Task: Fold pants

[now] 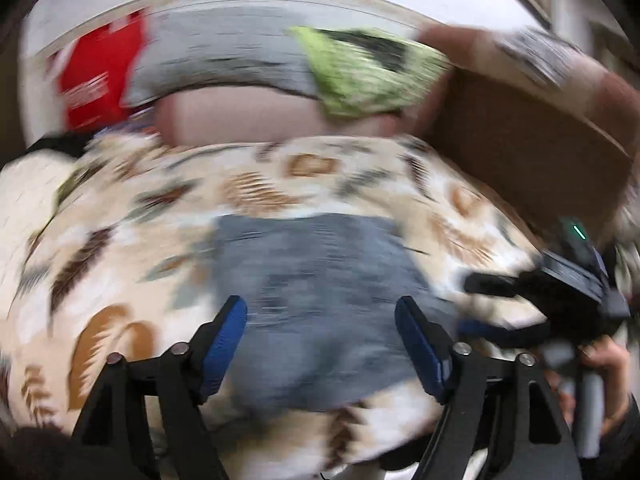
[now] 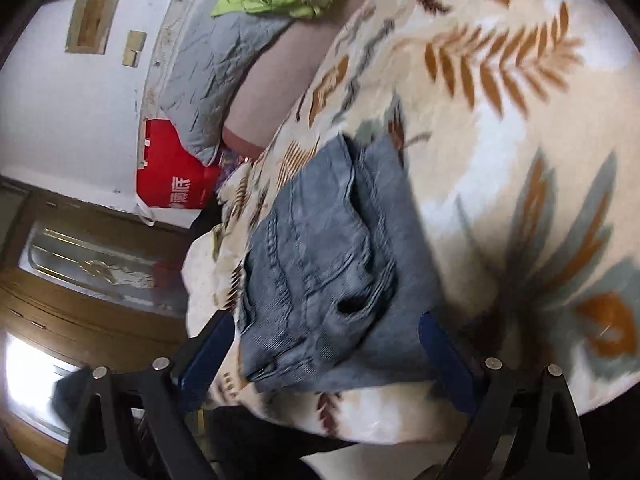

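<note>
The left gripper was held with jaws spread wide and nothing gripped, likely to clear the finished bundle. The right gripper was likewise open and empty. The folded pants lay at twelve o'clock just beyond both, flat on the patterned blanket. A red bag stood at ten o'clock, farther off.

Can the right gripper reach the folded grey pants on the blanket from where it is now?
Probably yes: the right gripper is open, the pants lie just ahead of its fingers on the blanket, nothing between.
</note>
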A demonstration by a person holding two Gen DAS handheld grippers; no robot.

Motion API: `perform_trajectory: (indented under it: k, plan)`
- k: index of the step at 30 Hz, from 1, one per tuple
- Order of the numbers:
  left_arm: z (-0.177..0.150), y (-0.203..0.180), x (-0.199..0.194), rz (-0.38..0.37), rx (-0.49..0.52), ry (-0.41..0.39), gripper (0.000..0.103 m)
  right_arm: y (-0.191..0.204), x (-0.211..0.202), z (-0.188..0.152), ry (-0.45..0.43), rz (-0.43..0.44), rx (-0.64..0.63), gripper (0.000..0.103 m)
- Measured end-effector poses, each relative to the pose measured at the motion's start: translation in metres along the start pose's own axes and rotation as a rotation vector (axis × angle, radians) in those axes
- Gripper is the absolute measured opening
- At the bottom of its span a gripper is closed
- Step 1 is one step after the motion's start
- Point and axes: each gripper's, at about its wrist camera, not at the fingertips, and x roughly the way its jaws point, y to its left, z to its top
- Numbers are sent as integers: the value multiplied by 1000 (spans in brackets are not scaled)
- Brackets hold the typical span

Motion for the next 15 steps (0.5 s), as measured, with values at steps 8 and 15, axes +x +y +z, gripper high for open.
perform_trajectory:
  k: [8, 15]
  plan:
    - [-10, 72, 26, 79, -208, 66, 79, 5, 35, 11, 56, -48, 100, 85]
    - [-15, 77, 41, 80, -197, 107, 79, 4, 64, 19, 102, -164, 76, 27]
